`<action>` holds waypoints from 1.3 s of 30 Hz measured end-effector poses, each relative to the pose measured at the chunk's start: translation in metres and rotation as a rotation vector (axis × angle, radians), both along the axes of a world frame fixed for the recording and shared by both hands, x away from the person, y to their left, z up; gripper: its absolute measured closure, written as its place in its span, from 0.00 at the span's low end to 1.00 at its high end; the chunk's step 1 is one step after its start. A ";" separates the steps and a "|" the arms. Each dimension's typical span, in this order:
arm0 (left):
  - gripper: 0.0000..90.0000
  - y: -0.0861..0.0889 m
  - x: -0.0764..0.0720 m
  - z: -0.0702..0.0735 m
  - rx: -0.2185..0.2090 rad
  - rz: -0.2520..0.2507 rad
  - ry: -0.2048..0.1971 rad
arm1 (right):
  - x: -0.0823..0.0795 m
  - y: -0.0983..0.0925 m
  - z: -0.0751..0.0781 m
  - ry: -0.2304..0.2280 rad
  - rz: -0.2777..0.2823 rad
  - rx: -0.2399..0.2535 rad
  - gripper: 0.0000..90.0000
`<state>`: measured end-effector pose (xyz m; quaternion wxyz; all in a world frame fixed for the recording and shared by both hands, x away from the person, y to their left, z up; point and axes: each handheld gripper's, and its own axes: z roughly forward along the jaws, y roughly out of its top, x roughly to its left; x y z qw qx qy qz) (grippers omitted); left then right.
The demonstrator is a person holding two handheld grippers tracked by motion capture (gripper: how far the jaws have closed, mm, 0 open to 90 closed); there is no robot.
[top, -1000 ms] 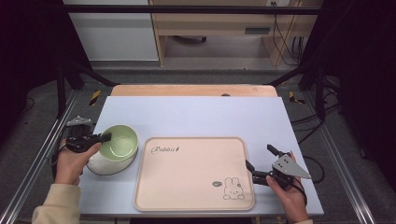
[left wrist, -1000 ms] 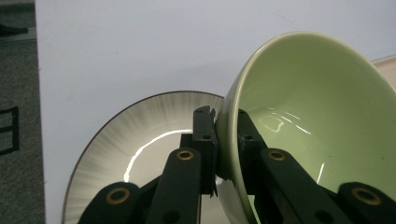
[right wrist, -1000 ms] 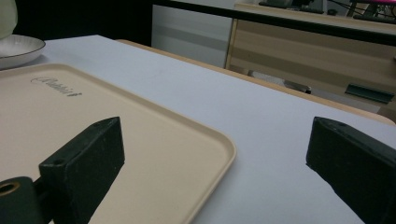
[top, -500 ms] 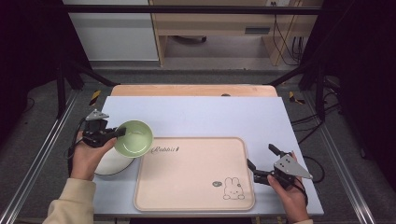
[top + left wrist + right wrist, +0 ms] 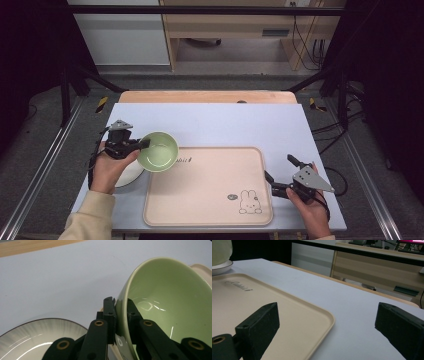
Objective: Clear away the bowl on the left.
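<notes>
- The green bowl (image 5: 159, 151) was held clear of the table, over the near left corner of the beige tray (image 5: 210, 210), its rim clamped between the jaws of the left gripper (image 5: 143, 144) so it could be carried by the wall alone.
- A white plate (image 5: 30, 337) with a dark rim lay just beside the tray, under the left hand.
- The right gripper (image 5: 281, 174) was held at the tray's right edge, jaws wide apart and empty, apparently waiting.
</notes>
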<state>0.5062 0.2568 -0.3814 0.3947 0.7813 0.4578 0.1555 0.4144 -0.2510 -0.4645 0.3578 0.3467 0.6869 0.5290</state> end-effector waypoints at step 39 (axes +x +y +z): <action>0.92 -0.069 0.003 -0.035 -0.036 -0.143 0.082 | 0.001 0.000 -0.001 0.015 0.007 0.032 0.07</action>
